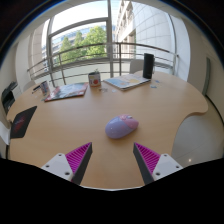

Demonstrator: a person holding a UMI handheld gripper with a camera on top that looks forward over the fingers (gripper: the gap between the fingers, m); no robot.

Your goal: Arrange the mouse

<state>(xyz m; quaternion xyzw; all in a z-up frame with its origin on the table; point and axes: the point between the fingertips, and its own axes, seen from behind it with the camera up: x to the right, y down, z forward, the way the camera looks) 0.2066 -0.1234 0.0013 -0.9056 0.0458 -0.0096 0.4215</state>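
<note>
A pale lilac computer mouse (122, 126) lies on the light wooden table (70, 122), just ahead of my fingers and a little above the gap between them. My gripper (113, 156) is open, its two magenta-padded fingers (79, 158) spread wide with only bare table between them. The mouse rests on the table by itself, untouched by either finger.
A dark mouse mat or laptop (22, 121) lies to the left. Papers (64, 91) and a small box (95, 79) sit at the back left, a book (127, 82) and a black speaker (148, 66) at the back right. Windows and a railing stand beyond.
</note>
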